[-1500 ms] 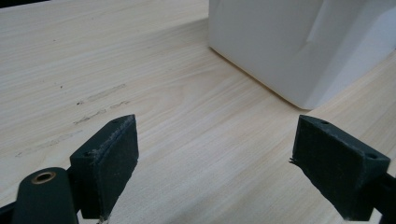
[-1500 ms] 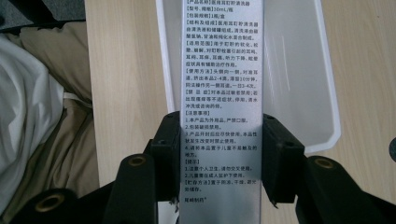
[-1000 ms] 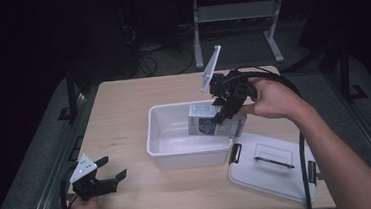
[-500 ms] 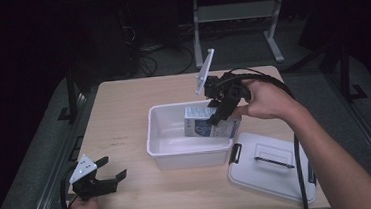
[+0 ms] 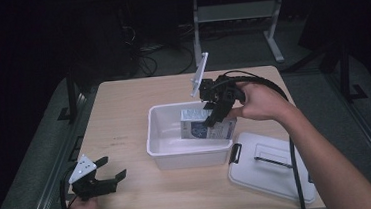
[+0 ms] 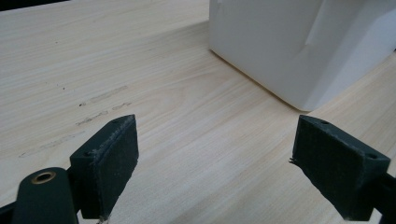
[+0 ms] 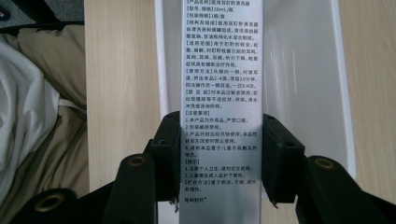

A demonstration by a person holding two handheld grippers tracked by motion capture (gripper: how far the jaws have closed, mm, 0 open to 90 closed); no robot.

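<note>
High view: the right gripper [image 5: 213,113] is holding the printed carton [image 5: 206,124] inside the white plastic bin [image 5: 163,147], at its right end, while the left gripper [image 5: 110,177] is idling far off at the near left

Left gripper view: jaws spread wide over bare wood

Right gripper view: pads are clamping the glossy carton's [image 7: 220,93] narrow sides, long axis running away from the jaws

Bin [image 5: 189,152] mid-table; lid [image 5: 273,165] beside; left tabletop [image 5: 119,119] open.

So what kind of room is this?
Probably a lab or workshop for recording tasks. A bare wooden table stands in a dark room, with cables on the floor behind it, and a person works with handheld grippers over a white bin.
</note>
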